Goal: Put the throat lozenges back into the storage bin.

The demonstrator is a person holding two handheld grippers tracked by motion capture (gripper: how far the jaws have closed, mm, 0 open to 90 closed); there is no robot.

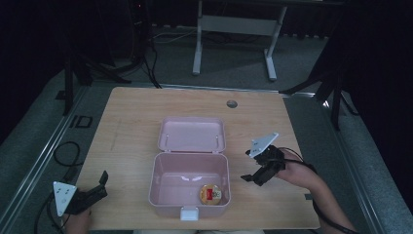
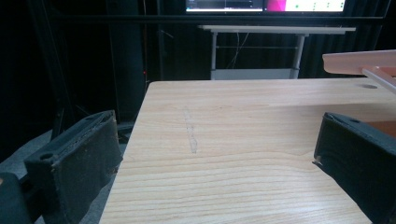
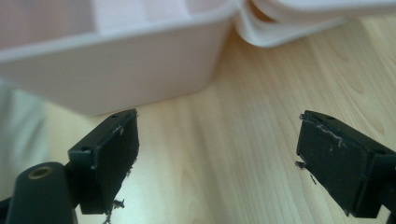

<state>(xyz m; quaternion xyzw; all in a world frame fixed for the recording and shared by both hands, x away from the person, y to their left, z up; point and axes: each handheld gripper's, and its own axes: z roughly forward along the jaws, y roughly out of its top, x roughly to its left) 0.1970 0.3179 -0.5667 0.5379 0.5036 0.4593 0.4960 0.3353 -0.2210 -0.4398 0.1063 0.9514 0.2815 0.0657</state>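
Dim room, grey carpet floor (image 1: pixel 44 131), white-legged desk (image 1: pixel 234 24) behind, lit monitors (image 2: pixel 266 4) above, black stands (image 1: pixel 73 73).

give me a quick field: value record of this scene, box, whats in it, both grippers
box: pink plastic box, on the wooden table, latch side toward the person
lid: lid open, laid back away from the person
contents: one small round tin with a red and gold label, in the box's near right corner
left gripper: left gripper open, holding nothing, at the table's near left corner
right gripper: right gripper open, holding nothing, just right of the box, apart from it
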